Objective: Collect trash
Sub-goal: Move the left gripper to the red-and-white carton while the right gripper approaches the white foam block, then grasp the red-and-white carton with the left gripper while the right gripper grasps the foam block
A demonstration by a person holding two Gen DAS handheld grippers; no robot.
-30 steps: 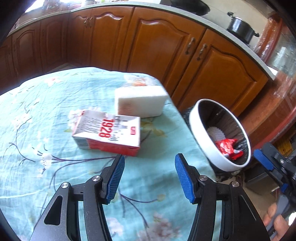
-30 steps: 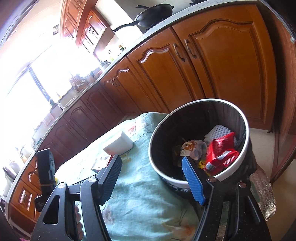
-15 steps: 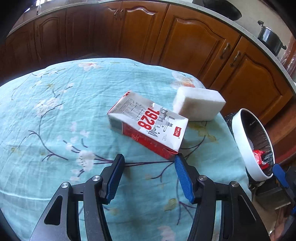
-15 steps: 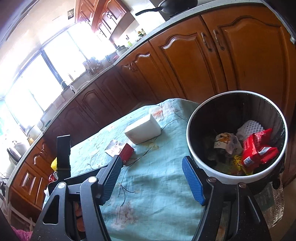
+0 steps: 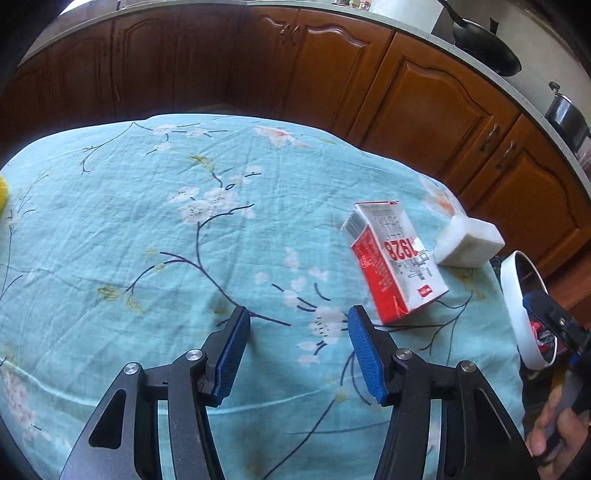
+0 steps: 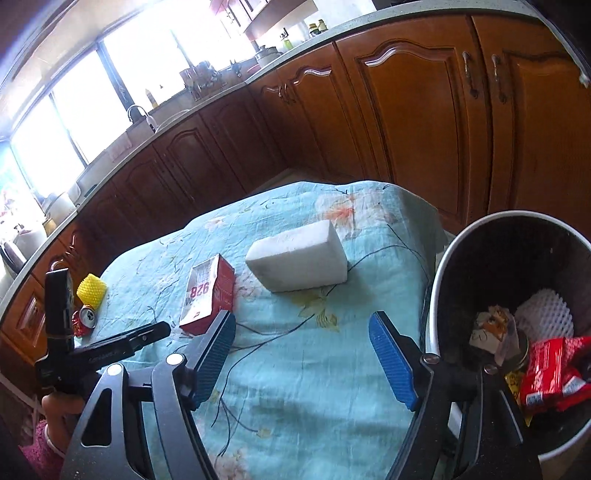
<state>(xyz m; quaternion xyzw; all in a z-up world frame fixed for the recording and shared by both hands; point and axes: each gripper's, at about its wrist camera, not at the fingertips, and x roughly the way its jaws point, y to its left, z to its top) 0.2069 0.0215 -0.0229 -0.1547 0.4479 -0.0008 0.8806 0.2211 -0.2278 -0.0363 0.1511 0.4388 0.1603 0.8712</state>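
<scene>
We see open surface [image 5: 147, 240] leftward; carton [image 5: 393, 266] and foam block [image 5: 467, 242] crowd the bin [image 6: 454, 251] side.

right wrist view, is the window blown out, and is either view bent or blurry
Right wrist view: the bright kitchen window is overexposed to white, and the grey countertop edge bows from fisheye. Left wrist view: evenly lit, the red and white "1928" carton is sharp, and cabinets curve at the edges.

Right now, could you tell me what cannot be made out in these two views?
- Trash bin bottom: right wrist view, covered by the red wrapper and other trash.
- Carton small print: both views, too small.
- Red can: right wrist view, partly behind the left gripper.
- Yellow object: left wrist view, cut off by the edge.
- Window: right wrist view, overexposed.
</scene>
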